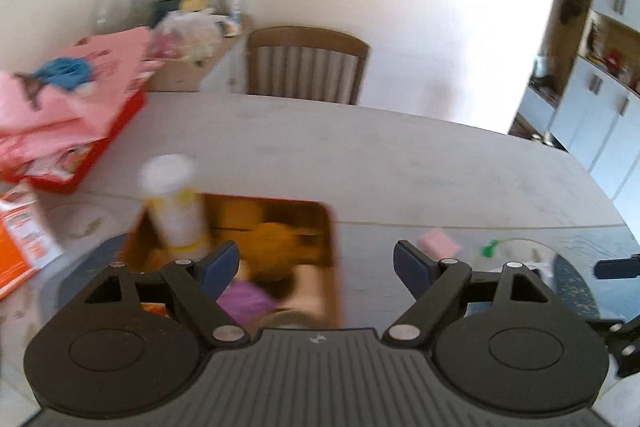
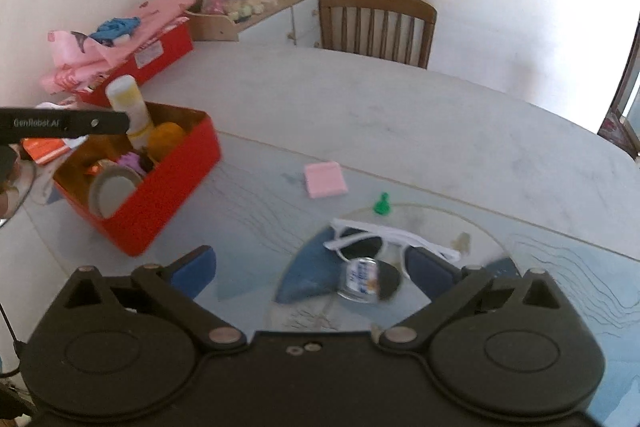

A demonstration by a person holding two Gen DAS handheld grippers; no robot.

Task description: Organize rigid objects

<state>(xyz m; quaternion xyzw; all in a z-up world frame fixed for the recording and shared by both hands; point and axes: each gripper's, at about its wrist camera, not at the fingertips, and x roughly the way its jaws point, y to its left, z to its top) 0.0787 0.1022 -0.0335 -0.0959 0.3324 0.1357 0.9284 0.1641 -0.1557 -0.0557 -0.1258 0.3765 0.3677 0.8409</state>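
The left gripper [image 1: 314, 263] has its two blue fingers spread wide, with nothing between them. It hangs over the red box [image 2: 160, 195], which sits at the left of the right wrist view. In the left wrist view the box is low and in the middle, and the picture is blurry.

Inside the box a white and yellow bottle [image 2: 130, 107] stands up in the far corner. Next to it is a round yellow-brown thing [image 2: 166, 139]. Closer to the front lie a small purple thing [image 2: 132, 161] and a round grey lid [image 2: 114, 189] that leans on the box wall.

The right gripper [image 2: 316, 273] is spread wide too, and it holds nothing. Between its fingers, low in the frame, lie white sunglasses [image 2: 384, 243] and a small can [image 2: 360, 279] on its side. The can touches the sunglasses.

A pink sticky pad [image 2: 325, 179] lies flat on the table [image 2: 400, 115], in the middle of the frame. A little green piece [image 2: 382, 205] sits near it, to the lower right.

At the upper left there is another red box [image 2: 160, 53] with pink cloth [image 2: 120, 39] piled on it. A wooden chair [image 2: 376, 23] stands at the far side of the table.
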